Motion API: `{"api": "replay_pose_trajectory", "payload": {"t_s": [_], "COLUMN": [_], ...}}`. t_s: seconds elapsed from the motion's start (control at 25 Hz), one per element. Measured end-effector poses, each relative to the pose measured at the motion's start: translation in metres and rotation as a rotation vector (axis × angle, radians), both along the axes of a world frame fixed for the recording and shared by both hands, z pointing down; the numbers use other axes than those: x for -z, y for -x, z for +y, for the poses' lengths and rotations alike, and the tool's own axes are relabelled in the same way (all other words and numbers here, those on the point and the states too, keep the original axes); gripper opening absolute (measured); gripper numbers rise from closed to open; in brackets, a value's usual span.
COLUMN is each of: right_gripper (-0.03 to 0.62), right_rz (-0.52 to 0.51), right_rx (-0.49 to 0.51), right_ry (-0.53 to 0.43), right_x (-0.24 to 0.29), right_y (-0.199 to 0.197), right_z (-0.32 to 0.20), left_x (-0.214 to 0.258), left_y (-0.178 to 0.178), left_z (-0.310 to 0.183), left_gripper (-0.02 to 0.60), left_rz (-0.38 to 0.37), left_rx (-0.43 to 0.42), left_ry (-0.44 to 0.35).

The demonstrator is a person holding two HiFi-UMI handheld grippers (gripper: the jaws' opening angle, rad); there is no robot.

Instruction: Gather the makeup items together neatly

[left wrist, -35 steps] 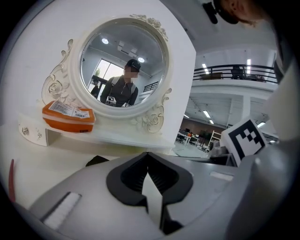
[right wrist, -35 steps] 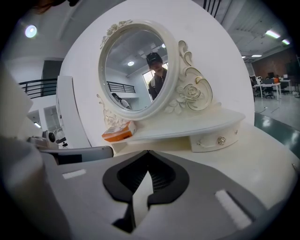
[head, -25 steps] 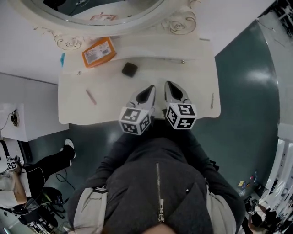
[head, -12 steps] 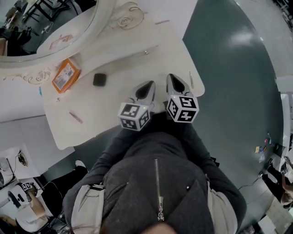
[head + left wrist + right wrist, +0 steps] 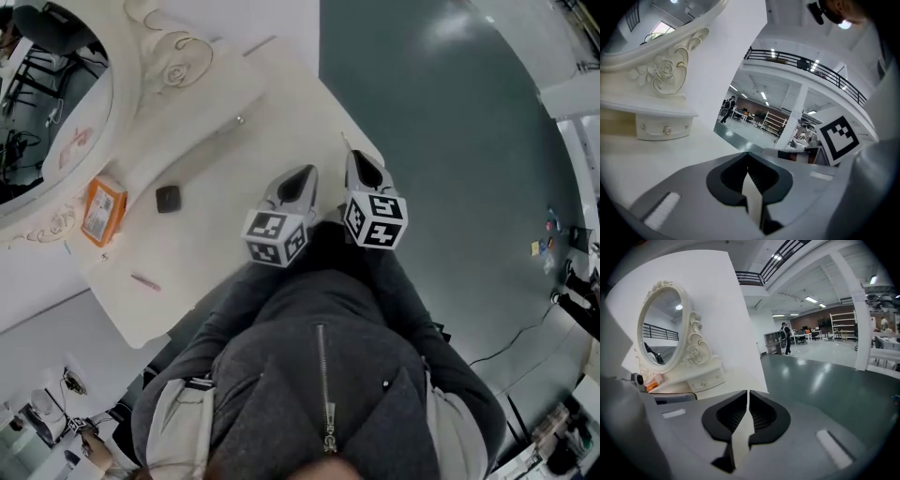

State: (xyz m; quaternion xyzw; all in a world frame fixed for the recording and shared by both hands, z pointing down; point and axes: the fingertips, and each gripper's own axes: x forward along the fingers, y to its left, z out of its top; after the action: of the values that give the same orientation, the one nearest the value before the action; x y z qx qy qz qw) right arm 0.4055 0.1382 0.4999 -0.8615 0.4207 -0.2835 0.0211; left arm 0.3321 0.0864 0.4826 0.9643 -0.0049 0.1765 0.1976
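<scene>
Left tool [image 5: 302, 178] and right tool [image 5: 362, 169] hover at the surface [image 5: 234, 141] edge, jaws pressed together, holding nothing. Orange box [image 5: 103, 210], black compact [image 5: 168, 198] and pink stick [image 5: 145, 281] lie scattered well apart leftward. Advisable: swing left and open the jaws before descending.

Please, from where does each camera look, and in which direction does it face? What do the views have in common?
Head view: on the person's head, looking steeply down at the dressing table; it shows the grey jacket, the left hand-held gripper and the right hand-held gripper.
Left gripper view: on the left hand-held gripper, looking along its closed jaws towards the mirror; the right one's marker cube shows.
Right gripper view: on the right hand-held gripper, facing mirror and floor.
Shared: all three show the mirror; the head and right gripper views share the orange box.
</scene>
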Motion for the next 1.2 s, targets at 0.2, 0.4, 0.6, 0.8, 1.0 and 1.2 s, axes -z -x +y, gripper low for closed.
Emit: {"api": "replay_pose_trajectory", "payload": {"t_s": [0.2, 0.4, 0.6, 0.8, 1.0, 1.2], "right_gripper": [0.113, 0.163, 0.171, 0.153, 0.141, 0.132], "right_rz": [-0.031, -0.059, -0.073, -0.067, -0.030, -0.026], "right_rx": [0.004, 0.061, 0.095, 0.097, 0.110, 0.120], "right_ry": [0.075, 0.141, 0.187, 0.278, 0.344, 0.363], "right_x": [-0.020, -0.036, -0.048, -0.062, -0.068, -0.068], "right_y": [-0.012, -0.009, -0.006, -0.008, -0.007, -0.007], "right_z": [0.016, 0.015, 0.014, 0.013, 0.010, 0.010], "left_x": [-0.007, -0.016, -0.020, -0.023, -0.022, -0.020], "left_y": [-0.015, -0.018, -0.019, -0.014, -0.008, -0.005], "left_z": [0.010, 0.009, 0.008, 0.001, -0.007, -0.010], "left_gripper": [0.011, 0.011, 0.011, 0.011, 0.011, 0.011], "left_rz": [-0.009, -0.034, -0.047, -0.058, -0.052, -0.046], "left_rx": [-0.024, -0.017, -0.007, 0.019, 0.049, 0.071], "left_ry": [0.014, 0.031, 0.041, 0.043, 0.045, 0.048]}}
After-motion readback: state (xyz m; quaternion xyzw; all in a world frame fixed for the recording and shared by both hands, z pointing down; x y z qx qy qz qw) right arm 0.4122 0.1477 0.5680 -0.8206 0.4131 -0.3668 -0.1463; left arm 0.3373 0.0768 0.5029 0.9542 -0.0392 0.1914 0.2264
